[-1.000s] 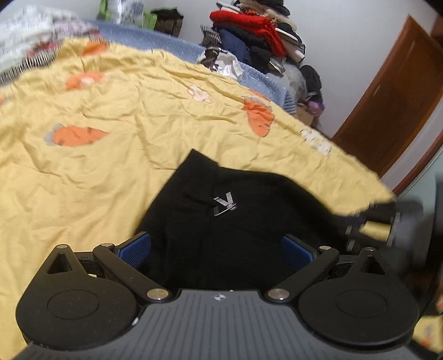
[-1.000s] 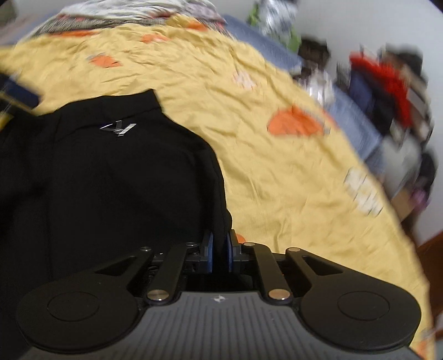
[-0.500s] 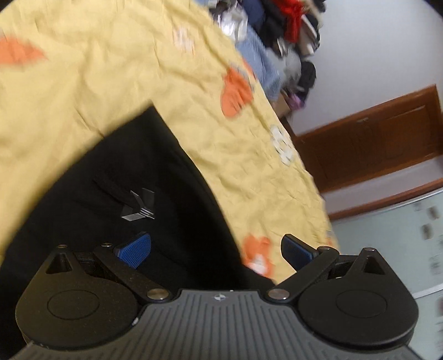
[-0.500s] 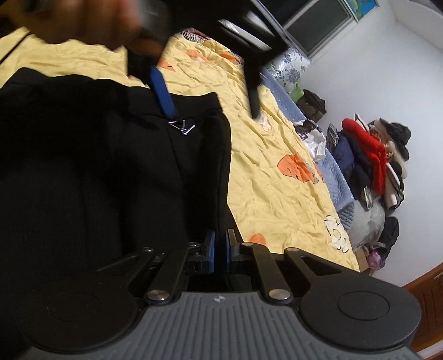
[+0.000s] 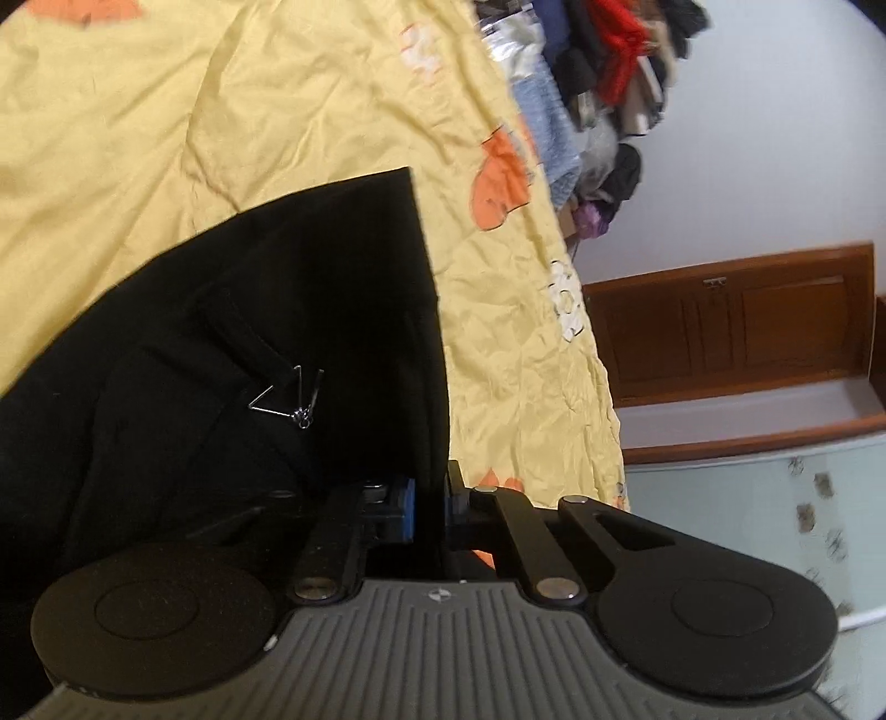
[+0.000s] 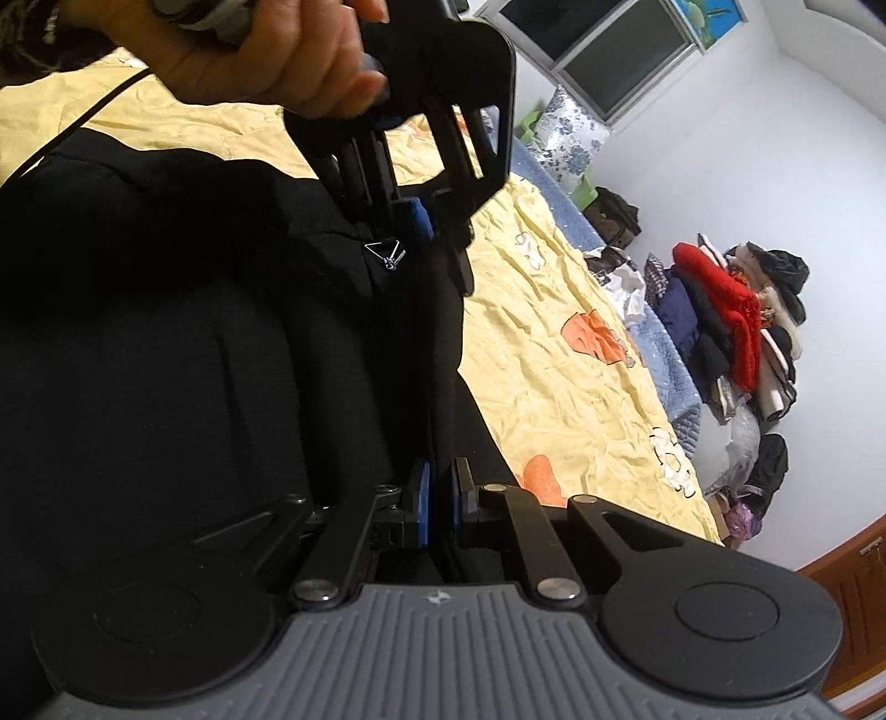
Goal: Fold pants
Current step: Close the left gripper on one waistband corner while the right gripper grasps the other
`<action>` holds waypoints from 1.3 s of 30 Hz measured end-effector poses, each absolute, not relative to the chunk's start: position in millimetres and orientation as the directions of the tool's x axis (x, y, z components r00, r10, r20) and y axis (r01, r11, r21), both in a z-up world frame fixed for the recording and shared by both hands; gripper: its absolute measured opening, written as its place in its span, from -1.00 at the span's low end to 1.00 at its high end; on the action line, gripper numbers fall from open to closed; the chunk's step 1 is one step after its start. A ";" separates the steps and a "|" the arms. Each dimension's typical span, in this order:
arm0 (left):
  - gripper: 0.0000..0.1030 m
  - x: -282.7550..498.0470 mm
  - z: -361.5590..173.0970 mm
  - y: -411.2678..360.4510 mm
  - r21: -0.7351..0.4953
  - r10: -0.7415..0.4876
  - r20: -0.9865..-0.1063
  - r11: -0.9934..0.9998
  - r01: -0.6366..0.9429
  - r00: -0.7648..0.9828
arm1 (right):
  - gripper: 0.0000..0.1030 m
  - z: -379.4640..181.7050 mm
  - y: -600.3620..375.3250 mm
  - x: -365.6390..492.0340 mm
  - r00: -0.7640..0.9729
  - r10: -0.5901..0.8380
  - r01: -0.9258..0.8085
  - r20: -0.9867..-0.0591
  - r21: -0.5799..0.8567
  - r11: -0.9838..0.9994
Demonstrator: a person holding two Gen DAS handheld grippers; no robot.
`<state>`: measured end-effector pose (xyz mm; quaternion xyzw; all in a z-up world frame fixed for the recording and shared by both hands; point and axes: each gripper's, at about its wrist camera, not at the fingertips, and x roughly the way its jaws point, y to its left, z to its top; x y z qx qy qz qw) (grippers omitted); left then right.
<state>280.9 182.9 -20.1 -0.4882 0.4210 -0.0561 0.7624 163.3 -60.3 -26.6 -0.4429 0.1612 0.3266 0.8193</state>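
Black pants (image 5: 232, 343) with a small metal clasp (image 5: 288, 393) lie on a yellow bedspread (image 5: 166, 122). My left gripper (image 5: 429, 498) is shut on the right edge of the pants. In the right wrist view my right gripper (image 6: 437, 498) is shut on the same edge of the pants (image 6: 166, 360), nearer the camera. The left gripper (image 6: 437, 221) shows there too, held by a hand (image 6: 277, 50), pinching the edge farther along beside the clasp (image 6: 387, 255).
A heap of clothes (image 6: 742, 327) lies at the far corner of the bed by the white wall. A wooden door (image 5: 736, 327) stands beyond the bed edge. A blue blanket (image 6: 664, 360) runs along the bed's far side.
My left gripper was open over the pants and has now shut on their edge. The right gripper has stayed shut on the pants and the edge has lifted.
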 end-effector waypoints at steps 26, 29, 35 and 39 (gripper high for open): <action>-0.74 234.3 -11.6 168.0 -0.746 -0.383 -0.570 0.613 -0.261 0.727 | -0.87 -47.9 -75.1 213.8 0.850 0.194 -0.504 -0.491 -0.648 0.571; -0.36 228.3 -14.4 169.9 -0.733 -0.349 -0.577 0.620 -0.280 0.738 | -0.91 -60.0 -73.7 196.7 0.863 0.176 -0.489 -0.473 -0.696 0.526; 0.08 234.2 -13.1 175.0 -0.725 -0.311 -0.576 0.621 -0.297 0.756 | -0.91 -64.6 -76.2 180.8 0.871 0.177 -0.481 -0.457 -0.723 0.496; 0.08 239.1 -13.6 179.6 -0.739 -0.318 -0.576 0.595 -0.314 0.753 | -0.91 -67.5 -73.9 175.8 0.876 0.170 -0.475 -0.452 -0.744 0.470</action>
